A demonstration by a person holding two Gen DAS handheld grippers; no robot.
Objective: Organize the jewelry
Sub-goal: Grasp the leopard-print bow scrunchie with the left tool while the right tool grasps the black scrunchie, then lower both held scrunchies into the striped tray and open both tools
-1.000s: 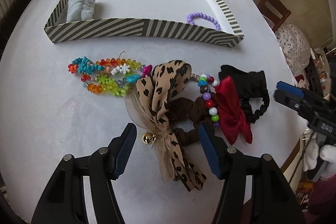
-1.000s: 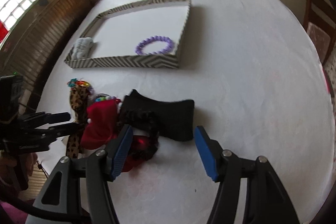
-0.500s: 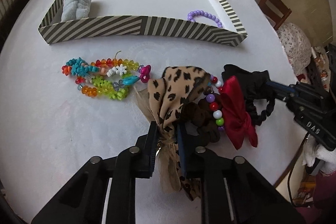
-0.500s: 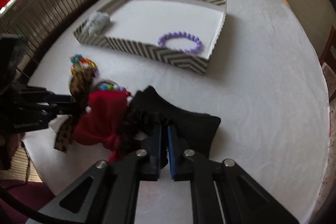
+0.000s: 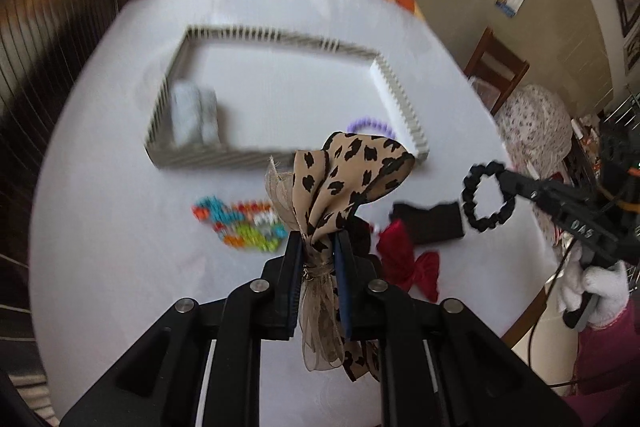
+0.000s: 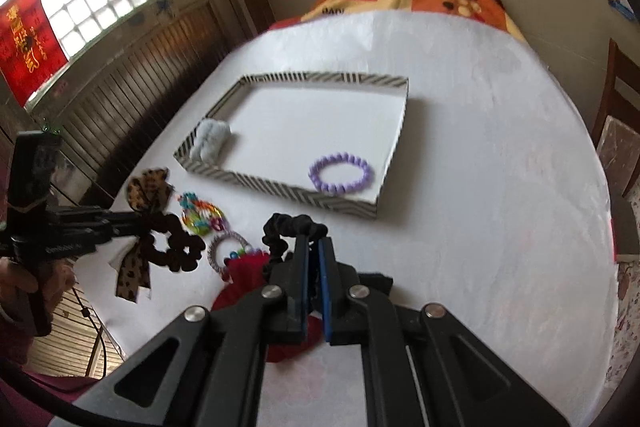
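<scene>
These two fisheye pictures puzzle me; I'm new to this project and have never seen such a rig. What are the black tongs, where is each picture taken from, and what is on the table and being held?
There is no robot: a person holds a hand-operated gripper in each hand, with a camera on each looking along its jaws.

The left wrist picture shows the left gripper, jaws shut on a leopard-print bow lifted off the white table. The right gripper appears there too, carrying a black scrunchie.

The right wrist picture shows the same scene from the other hand.

A striped tray holds a purple bead bracelet and a pale grey scrunchie. On the table before it lie colourful bead bracelets, a red bow and a black cloth piece.
</scene>
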